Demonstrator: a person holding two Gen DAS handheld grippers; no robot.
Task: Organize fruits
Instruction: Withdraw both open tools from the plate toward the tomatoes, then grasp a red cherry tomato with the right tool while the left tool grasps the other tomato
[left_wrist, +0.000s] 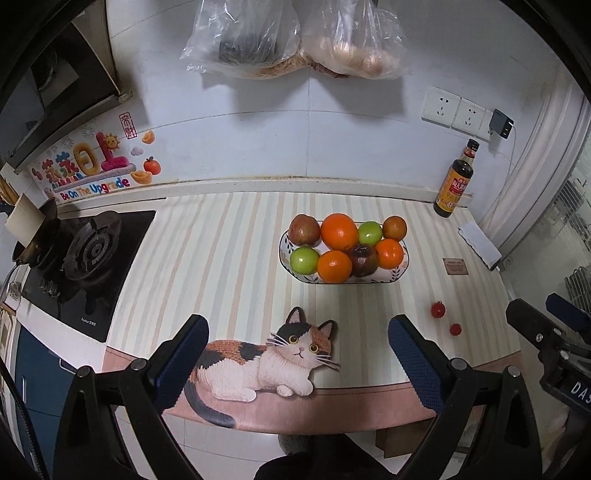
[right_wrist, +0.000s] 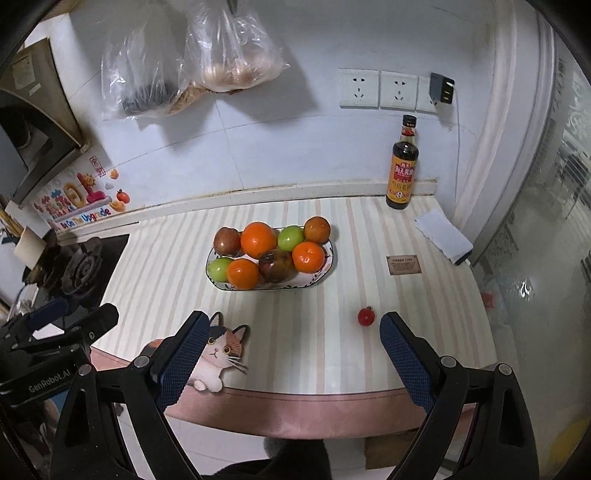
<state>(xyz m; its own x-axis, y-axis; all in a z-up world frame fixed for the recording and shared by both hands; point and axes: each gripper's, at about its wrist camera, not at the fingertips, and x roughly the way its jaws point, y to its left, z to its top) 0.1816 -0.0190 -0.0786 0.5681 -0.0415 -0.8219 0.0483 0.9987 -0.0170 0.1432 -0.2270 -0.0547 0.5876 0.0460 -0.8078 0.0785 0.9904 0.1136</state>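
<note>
A patterned oval bowl (left_wrist: 400, 271) (right_wrist: 321, 275) sits mid-counter, filled with oranges (left_wrist: 339, 231), green apples (left_wrist: 304, 260), red apples (left_wrist: 304, 229) and a dark fruit (left_wrist: 364, 260). Two small red cherry tomatoes (left_wrist: 437, 309) (left_wrist: 455, 329) lie loose on the counter right of the bowl; only one (right_wrist: 366, 316) shows in the right wrist view, just left of my right fingertip. My left gripper (left_wrist: 297, 330) is open and empty above the counter's front edge. My right gripper (right_wrist: 293, 328) is open and empty, near the tomato.
A gas stove (left_wrist: 88, 254) stands at the left. A dark sauce bottle (right_wrist: 403, 166) stands at the back right by a folded white cloth (right_wrist: 443, 236). A small label card (right_wrist: 403, 264) lies on the striped mat. Plastic bags (right_wrist: 192, 62) hang on the wall.
</note>
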